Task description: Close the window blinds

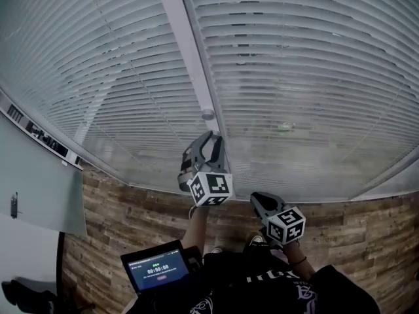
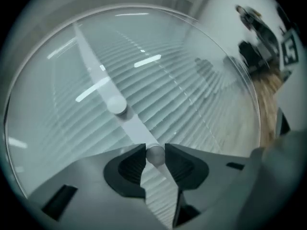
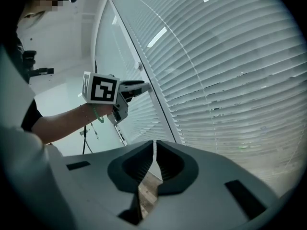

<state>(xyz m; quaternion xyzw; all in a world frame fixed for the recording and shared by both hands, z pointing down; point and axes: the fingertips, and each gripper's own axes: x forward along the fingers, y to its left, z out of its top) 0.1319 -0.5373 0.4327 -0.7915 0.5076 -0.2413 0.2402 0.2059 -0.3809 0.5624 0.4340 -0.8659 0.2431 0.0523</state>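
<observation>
White slatted blinds [image 1: 308, 77] cover the window on both sides of a white mullion [image 1: 190, 51]. My left gripper [image 1: 213, 136] is raised to the mullion, and its jaws are shut on a small round grey knob [image 2: 154, 155]. A second round knob [image 2: 116, 104] sits farther up the mullion, free of the jaws; this upper knob [image 1: 207, 114] shows just above the gripper. The right gripper [image 1: 257, 199] hangs lower and to the right, away from the blinds, its jaws shut with nothing between them. From the right gripper view, the left gripper [image 3: 144, 86] touches the mullion.
A wood-look floor [image 1: 131, 214] runs below the window. A small screen [image 1: 156, 268] glows near the person's body at the bottom. A white wall panel [image 1: 39, 188] stands at the left.
</observation>
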